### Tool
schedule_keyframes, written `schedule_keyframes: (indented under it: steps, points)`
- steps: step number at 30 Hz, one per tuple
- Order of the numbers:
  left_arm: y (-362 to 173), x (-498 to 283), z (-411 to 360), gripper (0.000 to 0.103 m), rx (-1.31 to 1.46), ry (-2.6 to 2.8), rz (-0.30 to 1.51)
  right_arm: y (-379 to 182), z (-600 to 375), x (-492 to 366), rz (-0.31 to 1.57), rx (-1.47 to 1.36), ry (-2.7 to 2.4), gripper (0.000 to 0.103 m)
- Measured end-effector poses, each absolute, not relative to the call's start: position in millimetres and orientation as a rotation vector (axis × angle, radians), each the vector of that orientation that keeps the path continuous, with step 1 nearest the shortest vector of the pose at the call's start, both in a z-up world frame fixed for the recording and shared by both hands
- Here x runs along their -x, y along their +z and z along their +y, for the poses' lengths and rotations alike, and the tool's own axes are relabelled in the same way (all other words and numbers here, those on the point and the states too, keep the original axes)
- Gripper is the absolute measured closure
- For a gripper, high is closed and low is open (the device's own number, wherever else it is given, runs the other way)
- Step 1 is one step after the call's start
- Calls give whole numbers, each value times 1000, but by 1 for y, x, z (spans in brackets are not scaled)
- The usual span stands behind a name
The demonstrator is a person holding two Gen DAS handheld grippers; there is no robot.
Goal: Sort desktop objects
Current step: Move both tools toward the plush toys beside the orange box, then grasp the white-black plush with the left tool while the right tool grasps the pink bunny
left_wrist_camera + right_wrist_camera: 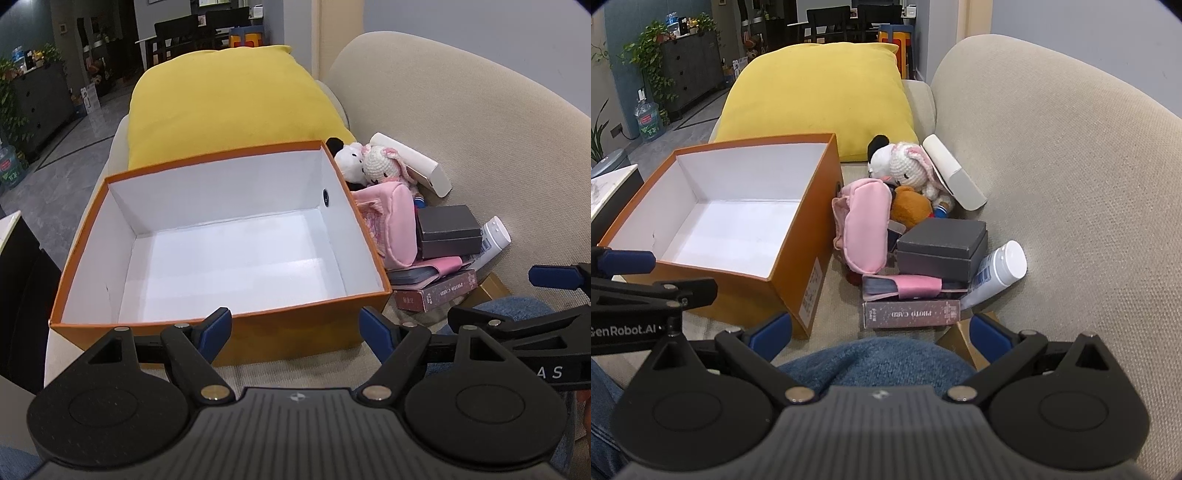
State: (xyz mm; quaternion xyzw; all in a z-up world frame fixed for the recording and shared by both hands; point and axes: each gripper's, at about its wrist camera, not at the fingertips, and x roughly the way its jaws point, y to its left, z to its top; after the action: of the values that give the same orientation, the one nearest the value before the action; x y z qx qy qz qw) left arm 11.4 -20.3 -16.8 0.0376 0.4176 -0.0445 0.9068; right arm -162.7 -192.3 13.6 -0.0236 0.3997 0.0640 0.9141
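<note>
Orange box (221,325) sits open on the sofa (480,147), left gripper (295,330) spread before it. Right gripper (881,334) gapes over the photo-card box (911,314); only here, a brown bear (910,206) shows further back.

1. We can read "PHOTO CARD" on the side of the dark card box (911,314). In the right wrist view the words are upside down.
2. We see the same "PHOTO CARD" on that card box (436,292) in the left wrist view too.
3. We read "GenRobot.AI" in white on the left gripper (626,329).
4. We see just the letters "A S" on the right gripper (556,372).
5. The orange box (812,291) has a white sticker, but its print is too small for us to read.
</note>
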Motion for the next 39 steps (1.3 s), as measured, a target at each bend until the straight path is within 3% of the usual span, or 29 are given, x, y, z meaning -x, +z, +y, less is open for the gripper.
schedule_keyframes:
  steps: [6,16,24,34,39]
  points:
    - [2,-24,-23,15,-76,-195,846,26,-205,153,798,57,146,3]
    - [33,-96,-48,26,-27,-391,857,53,-236,102,824,126,173,29]
    - [26,-189,-63,32,-93,-473,898,60,-233,24,822,208,253,31]
    - [-22,-317,-61,32,-106,-540,1055,19,-204,-81,909,323,394,33]
    - [-53,-357,-63,27,-64,-572,1141,1,-199,-107,935,338,456,33]
